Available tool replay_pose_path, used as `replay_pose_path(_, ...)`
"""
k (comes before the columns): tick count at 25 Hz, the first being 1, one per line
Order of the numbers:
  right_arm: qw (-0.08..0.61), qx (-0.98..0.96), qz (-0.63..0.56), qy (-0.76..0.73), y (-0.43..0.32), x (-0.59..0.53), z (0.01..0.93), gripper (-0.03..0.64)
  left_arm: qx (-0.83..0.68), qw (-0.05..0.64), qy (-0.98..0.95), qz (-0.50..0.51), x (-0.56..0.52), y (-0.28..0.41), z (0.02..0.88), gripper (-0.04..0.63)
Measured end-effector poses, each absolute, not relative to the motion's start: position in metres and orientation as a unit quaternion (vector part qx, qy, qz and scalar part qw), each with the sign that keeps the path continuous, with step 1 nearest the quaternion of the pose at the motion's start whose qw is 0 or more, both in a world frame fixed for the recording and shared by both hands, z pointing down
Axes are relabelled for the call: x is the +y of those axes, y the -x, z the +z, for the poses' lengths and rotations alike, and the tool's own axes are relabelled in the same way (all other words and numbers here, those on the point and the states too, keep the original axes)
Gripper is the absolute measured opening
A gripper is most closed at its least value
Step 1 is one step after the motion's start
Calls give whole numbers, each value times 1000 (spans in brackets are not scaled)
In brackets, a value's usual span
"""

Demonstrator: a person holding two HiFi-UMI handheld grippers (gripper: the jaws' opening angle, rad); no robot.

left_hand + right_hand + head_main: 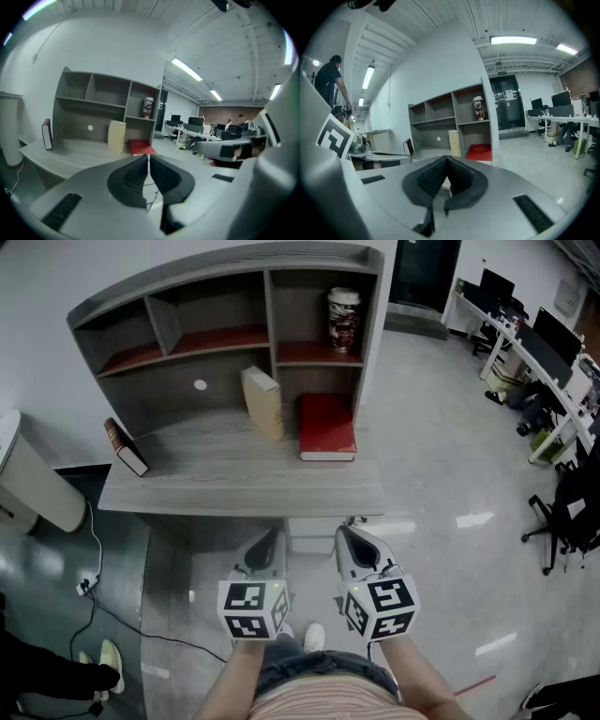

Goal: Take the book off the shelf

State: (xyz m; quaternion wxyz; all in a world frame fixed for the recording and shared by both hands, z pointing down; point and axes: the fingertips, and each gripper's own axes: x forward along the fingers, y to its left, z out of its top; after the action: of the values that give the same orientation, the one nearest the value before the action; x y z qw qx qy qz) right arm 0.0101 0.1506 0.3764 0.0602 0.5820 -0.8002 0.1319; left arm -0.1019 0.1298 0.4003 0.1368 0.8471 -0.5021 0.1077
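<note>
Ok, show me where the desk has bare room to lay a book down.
Widest bare patch: the desk top between the leaning dark book and the upright beige book. The front strip is bare too. It is crowded at the right, around the flat red book.

Bright, even office light. Ceiling tube lamps (513, 40) glow at one o'clock in the right gripper view; the glossy floor (441, 427) mirrors pale streaks toward four o'clock. Both gripper views bow strongly, corners black, foreground soft.
</note>
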Motion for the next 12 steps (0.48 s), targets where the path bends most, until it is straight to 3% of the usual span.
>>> replay_pose_path(12, 62, -799, 122, -585, -22, 145, 380, 8, -517, 136, -837, 118, 116, 98, 406, 23)
